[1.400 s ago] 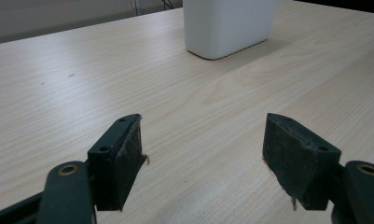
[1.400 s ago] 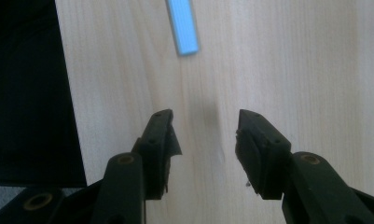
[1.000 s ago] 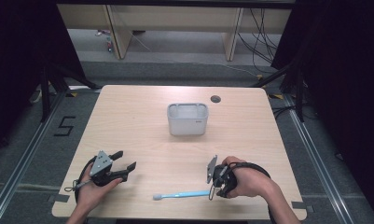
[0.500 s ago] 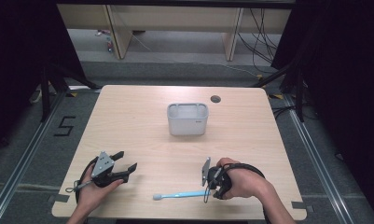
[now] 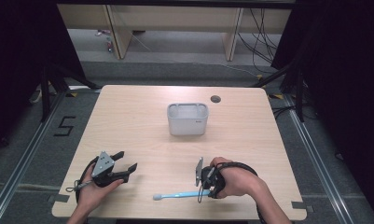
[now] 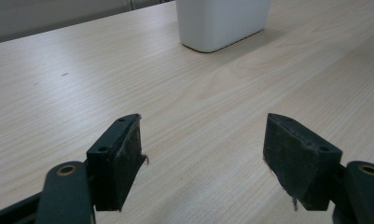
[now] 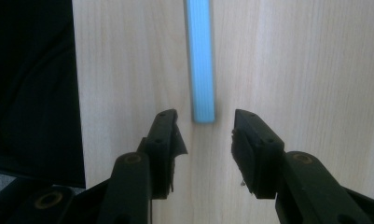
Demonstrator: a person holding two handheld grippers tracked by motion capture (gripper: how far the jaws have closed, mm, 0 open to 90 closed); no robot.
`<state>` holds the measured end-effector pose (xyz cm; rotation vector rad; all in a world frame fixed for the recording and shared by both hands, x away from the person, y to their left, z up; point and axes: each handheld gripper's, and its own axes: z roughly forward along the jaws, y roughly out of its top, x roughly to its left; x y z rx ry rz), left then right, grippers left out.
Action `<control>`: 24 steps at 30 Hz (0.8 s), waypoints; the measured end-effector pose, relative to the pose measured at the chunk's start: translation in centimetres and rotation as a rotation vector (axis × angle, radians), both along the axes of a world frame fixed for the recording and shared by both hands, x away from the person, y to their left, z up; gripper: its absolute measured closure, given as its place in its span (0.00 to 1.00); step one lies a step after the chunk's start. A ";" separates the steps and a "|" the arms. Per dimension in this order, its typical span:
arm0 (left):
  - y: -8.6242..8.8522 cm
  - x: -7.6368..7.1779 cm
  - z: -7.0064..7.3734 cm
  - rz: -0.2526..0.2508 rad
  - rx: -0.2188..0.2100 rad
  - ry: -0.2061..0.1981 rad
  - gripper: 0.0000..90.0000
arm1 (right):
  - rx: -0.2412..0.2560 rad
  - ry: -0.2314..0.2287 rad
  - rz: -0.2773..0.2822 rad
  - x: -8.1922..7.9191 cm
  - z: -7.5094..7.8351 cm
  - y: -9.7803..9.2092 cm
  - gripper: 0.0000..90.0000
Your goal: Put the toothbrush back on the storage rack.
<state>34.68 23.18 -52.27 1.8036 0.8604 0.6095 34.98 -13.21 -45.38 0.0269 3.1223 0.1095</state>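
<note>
Slim light-blue plastic toothbrush (image 5: 180, 193): light, stiff, slippery; pinch mid-handle. Right gripper (image 7: 204, 135) jaws spread astride its end; left gripper (image 6: 203, 154) spread, idle.

A slim light-blue toothbrush (image 5: 179, 194) lies flat near the bench's (image 5: 138, 126) front edge, its handle end nearest the right claw (image 7: 204, 135) and untouched, its head pointing left.
</note>
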 end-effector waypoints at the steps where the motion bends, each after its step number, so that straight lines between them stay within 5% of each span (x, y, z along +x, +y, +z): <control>1: 0.0 0.0 0.0 0.001 -0.001 0.000 0.31 | -0.005 -0.001 0.030 0.2 0.0 0.3 0.67; 3: 0.0 0.0 0.0 0.001 0.001 0.001 0.31 | -0.011 0.011 -0.006 -0.1 0.0 0.8 0.67; 18: 0.0 0.0 0.0 -0.003 -0.003 -0.005 0.30 | -0.009 0.022 0.099 0.4 -0.4 4.2 0.69; 24: 0.0 0.0 0.0 -0.006 -0.001 -0.003 0.30 | -0.013 0.035 0.101 0.5 -0.8 5.1 0.71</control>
